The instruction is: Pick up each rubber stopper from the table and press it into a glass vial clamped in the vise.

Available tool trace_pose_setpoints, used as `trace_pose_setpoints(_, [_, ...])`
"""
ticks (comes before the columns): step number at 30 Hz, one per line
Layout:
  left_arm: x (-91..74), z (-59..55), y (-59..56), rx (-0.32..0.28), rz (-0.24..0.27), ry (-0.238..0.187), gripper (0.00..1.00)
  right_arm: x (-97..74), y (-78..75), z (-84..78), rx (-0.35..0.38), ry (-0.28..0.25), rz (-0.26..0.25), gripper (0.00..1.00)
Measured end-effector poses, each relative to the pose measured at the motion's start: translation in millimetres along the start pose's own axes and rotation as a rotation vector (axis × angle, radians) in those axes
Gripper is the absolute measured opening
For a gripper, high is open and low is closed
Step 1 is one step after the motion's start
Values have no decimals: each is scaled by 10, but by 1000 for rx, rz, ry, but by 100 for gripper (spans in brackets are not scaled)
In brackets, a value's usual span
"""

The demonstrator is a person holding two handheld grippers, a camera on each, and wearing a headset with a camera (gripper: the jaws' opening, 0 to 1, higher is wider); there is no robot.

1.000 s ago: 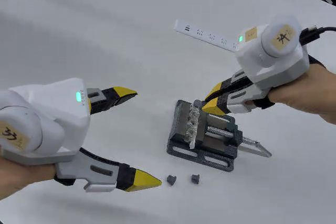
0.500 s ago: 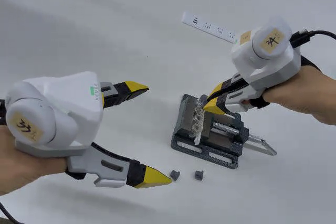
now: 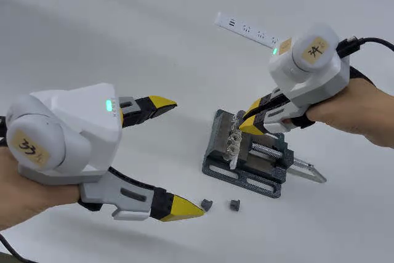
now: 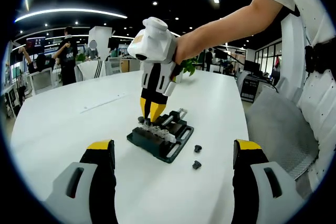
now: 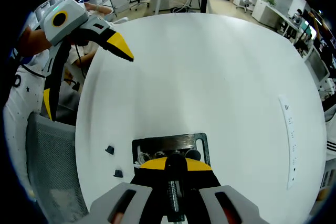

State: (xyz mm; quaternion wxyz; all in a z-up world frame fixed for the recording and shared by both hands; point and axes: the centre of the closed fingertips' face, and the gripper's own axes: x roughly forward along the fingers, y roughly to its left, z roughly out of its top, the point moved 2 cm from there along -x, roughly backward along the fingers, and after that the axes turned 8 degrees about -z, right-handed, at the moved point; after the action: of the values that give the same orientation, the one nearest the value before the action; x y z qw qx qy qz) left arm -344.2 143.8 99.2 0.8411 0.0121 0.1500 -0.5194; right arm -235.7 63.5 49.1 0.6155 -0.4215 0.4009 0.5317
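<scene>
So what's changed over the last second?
The open left hand-held gripper has edged toward the two loose stoppers on the table; its lower tip is nearly at one. The right hand-held gripper stays at the vials in the vise, shut on a stopper. Nothing taken or let go.

A broad white tabletop [image 3: 123,41] carries everything, matte and bare over most of its spread. Near its middle stands a dark bench vise [image 3: 241,177], its flat slotted base resting on the surface and its screw handle reaching out to one side, low over the tabletop. Just beside the vise's base, on the near side, two small dark rubber stoppers [image 3: 207,204] lie loose on the surface, close together but apart from each other and from the vise. Farther back, well apart from the vise, a white power strip [image 3: 246,30] lies flat.
</scene>
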Motion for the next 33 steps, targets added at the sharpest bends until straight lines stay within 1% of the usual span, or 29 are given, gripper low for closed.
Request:
trace_pose_setpoints(7, [7,13,0,-2,-2,-8,93,12,-9,-6,-5,6,1,5])
trace_pose_setpoints(18, [9,-21,-13,-8,-4,-8,92,15,-7,-13,-10,19,-3,5])
trace_pose_setpoints(23, [15,-17,-18,-12,-4,-14,92,22,6,-5,-56,44,-12,4])
trace_pose_setpoints(31, [18,-22,-6,-16,1,-21,91,31,5,14,-27,62,-11,4])
trace_pose_setpoints(33, [17,-28,-2,-18,2,-21,91,36,9,3,-31,70,-11,4])
